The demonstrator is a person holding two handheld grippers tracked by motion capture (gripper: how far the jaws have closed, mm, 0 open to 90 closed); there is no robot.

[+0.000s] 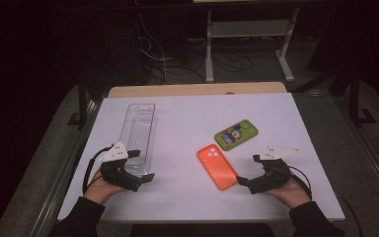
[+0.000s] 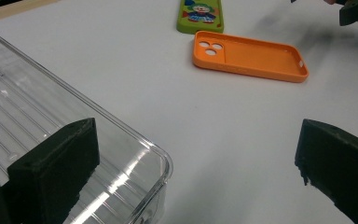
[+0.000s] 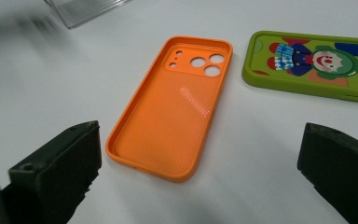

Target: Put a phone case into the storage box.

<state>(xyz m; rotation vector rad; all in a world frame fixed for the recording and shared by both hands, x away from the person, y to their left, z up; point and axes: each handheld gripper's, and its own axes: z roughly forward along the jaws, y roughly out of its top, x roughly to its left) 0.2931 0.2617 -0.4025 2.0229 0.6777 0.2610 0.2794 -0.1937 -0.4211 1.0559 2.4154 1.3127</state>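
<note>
**Right gripper lined up on the orange case, both sets of fingers spread wide**

The right gripper [image 1: 246,170] sits low on the worktop [image 1: 187,197] with its fingers [image 3: 56,172] released and nothing between them. The orange phone case [image 3: 172,116] lies just ahead of those fingers, hollow side up, its near short end closest to the left-hand finger and its camera holes at the far end. It looks like the next thing to be picked up. To do that well, the gripper should shift so that the case's raised rim falls between the fingers, then close across a thin wall or the narrow width. The shell is soft and shallow, so a flat approach may push it along the surface instead of catching it.

The left gripper [image 1: 139,165] is likewise released and empty, one finger [image 2: 51,172] hanging over the near corner of the clear plastic tray [image 2: 37,107]. The green cartoon case [image 3: 317,63] lies beyond the right-hand finger, just beside the orange one.

The worktop is a plain white sheet. Beyond it the room is dark, with cables and a metal stand on the floor.
</note>
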